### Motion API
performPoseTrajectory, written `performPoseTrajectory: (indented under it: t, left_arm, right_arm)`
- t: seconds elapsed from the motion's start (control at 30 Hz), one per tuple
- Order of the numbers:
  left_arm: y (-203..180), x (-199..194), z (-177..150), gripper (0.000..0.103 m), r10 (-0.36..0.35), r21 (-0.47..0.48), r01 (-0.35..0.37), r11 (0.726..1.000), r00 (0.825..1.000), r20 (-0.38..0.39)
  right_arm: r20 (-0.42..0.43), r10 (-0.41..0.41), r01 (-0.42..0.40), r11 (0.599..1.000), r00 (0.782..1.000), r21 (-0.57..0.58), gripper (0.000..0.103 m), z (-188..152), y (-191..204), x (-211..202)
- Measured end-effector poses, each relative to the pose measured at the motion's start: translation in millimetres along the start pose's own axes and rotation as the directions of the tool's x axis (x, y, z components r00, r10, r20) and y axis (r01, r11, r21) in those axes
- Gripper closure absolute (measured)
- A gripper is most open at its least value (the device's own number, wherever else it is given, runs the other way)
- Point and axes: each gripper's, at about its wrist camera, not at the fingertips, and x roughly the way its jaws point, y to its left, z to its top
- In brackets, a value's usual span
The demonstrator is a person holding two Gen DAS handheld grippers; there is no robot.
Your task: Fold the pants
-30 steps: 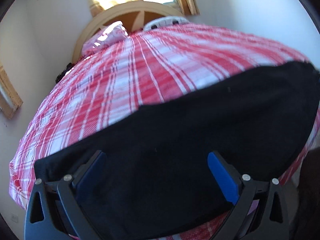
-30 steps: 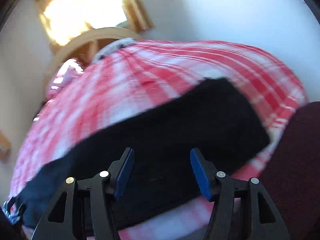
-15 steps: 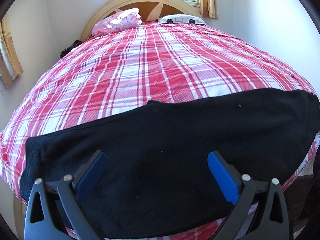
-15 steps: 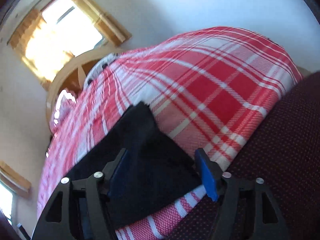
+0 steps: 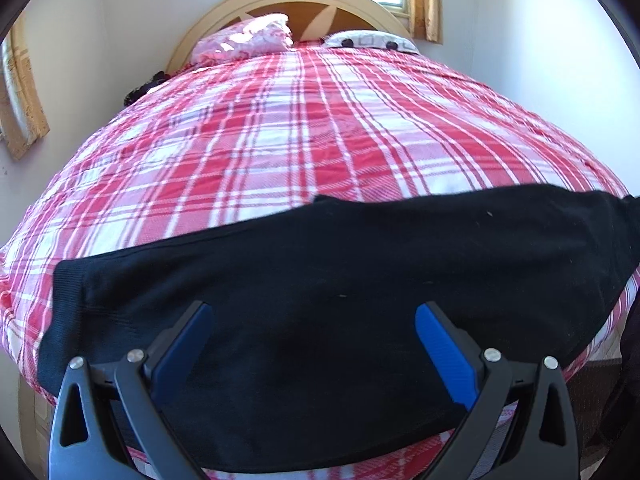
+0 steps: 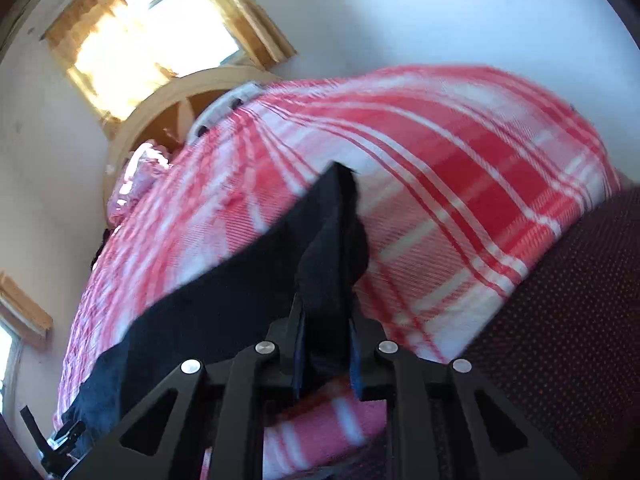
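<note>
The black knit pants (image 5: 340, 280) lie flat across the near edge of the red-and-white plaid bedspread (image 5: 300, 132). The left gripper (image 5: 314, 316) hovers over them, its 2 blue-padded jaws wide apart and holding nothing. The right gripper (image 6: 326, 312) is closing its jaws on a raised bunch at the pants' right end. Risk: a shallow bite may catch only 1 layer, so the fabric slips free when lifted.

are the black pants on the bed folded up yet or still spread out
Mostly spread. The black fabric pants lie flat across the red plaid bedspread; only one end is bunched up, between the closing right gripper fingers.
</note>
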Motion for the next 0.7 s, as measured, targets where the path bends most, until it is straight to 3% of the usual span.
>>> performPoseTrajectory:
  t: [0.13, 0.2, 0.27, 0.4, 0.47, 0.57, 0.63, 0.7]
  left_arm:
    - [14, 2, 0, 0.0, -0.007, -0.051, 0.007, 0.999, 1.0, 0.0]
    - [18, 4, -2, 0.0, -0.018, -0.065, 0.017, 0.998, 1.0, -0.007]
    - [20, 6, -4, 0.0, -0.03, -0.073, 0.029, 0.997, 0.999, -0.018]
    - [24, 2, -7, 0.0, -0.033, -0.068, 0.033, 0.997, 0.999, -0.004]
    - [27, 0, -8, 0.0, -0.023, -0.065, 0.023, 0.998, 1.0, 0.005]
    - [33, -1, -9, 0.0, -0.006, -0.071, 0.007, 0.997, 1.0, 0.011]
    - [36, 0, -9, 0.0, -0.004, -0.078, 0.004, 0.997, 1.0, 0.008]
    - [38, 1, -9, 0.0, 0.0, -0.081, 0.001, 0.997, 1.0, 0.006]
  right_arm:
    - [0.057, 0.019, -0.005, 0.971, 0.998, -0.238, 0.085, -13, 88, -33]
    - [0.043, 0.055, -0.035, 0.93, 0.998, -0.366, 0.085, -29, 137, -42]
    - [-0.003, 0.083, -0.074, 0.871, 0.997, -0.486, 0.085, -51, 181, -43]
    - [-0.086, 0.042, -0.091, 0.694, 0.995, -0.714, 0.085, -111, 258, -19]
    - [-0.09, 0.001, -0.071, 0.629, 0.996, -0.774, 0.085, -141, 278, -1]
    - [-0.071, -0.054, -0.026, 0.587, 0.996, -0.809, 0.079, -173, 290, 21]
    - [-0.016, -0.072, 0.026, 0.548, 0.997, -0.836, 0.068, -191, 297, 27]
    - [0.035, -0.068, 0.066, 0.53, 0.997, -0.845, 0.064, -198, 295, 21]
